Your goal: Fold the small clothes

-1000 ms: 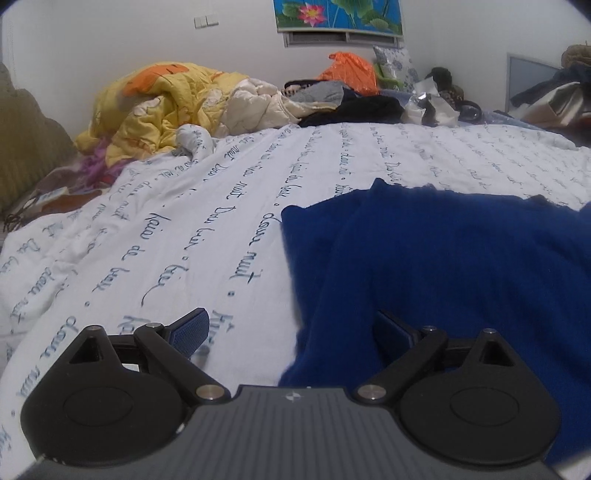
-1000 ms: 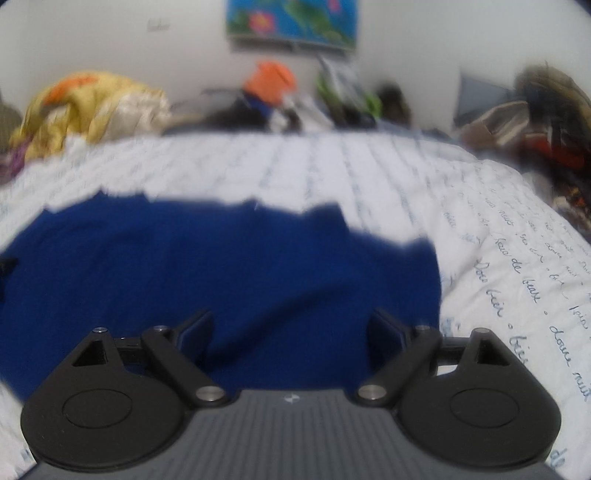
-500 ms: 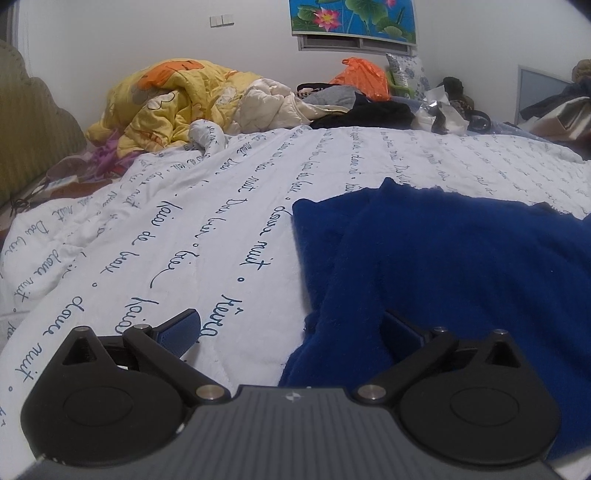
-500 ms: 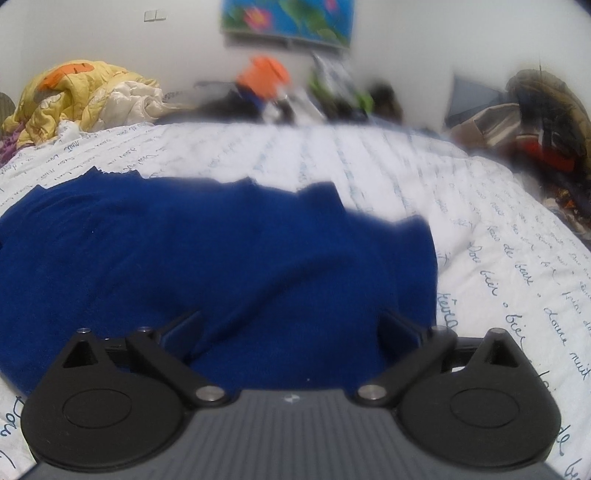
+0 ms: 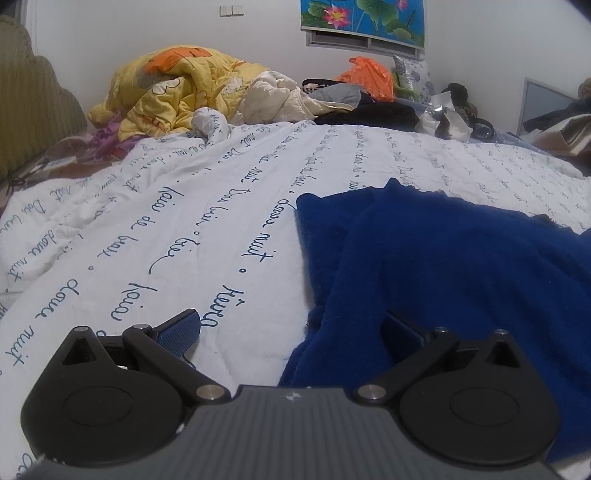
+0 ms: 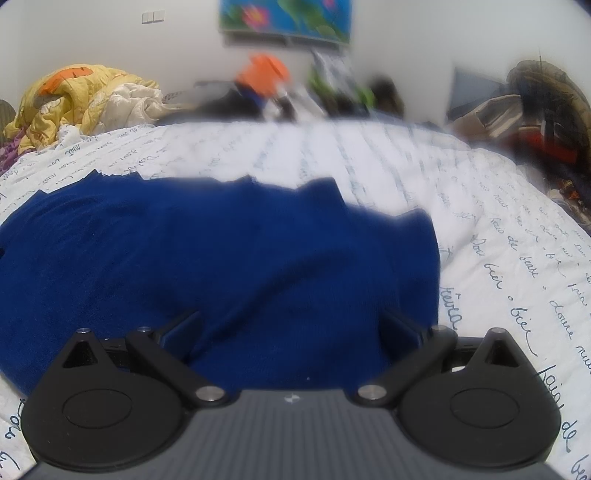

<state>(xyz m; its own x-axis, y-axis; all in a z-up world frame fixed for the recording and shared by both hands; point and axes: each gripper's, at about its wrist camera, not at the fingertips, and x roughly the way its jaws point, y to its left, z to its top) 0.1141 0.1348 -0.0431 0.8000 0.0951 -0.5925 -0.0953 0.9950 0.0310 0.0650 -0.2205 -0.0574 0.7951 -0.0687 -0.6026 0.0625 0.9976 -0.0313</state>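
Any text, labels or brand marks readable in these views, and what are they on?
"douce nuit": cursive print on the white quilt, left wrist view.
"nuit" alone, repeated in the same rows.
Other cursive words on the quilt: present, but I cannot read them with confidence.
Small white mark on the left gripper body: a symbol, not text.
Blue garment: no label visible.
Flower picture: no words readable.

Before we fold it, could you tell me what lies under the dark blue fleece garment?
The dark blue fleece garment lies on the white quilt with blue handwriting; anything beneath its middle is covered.
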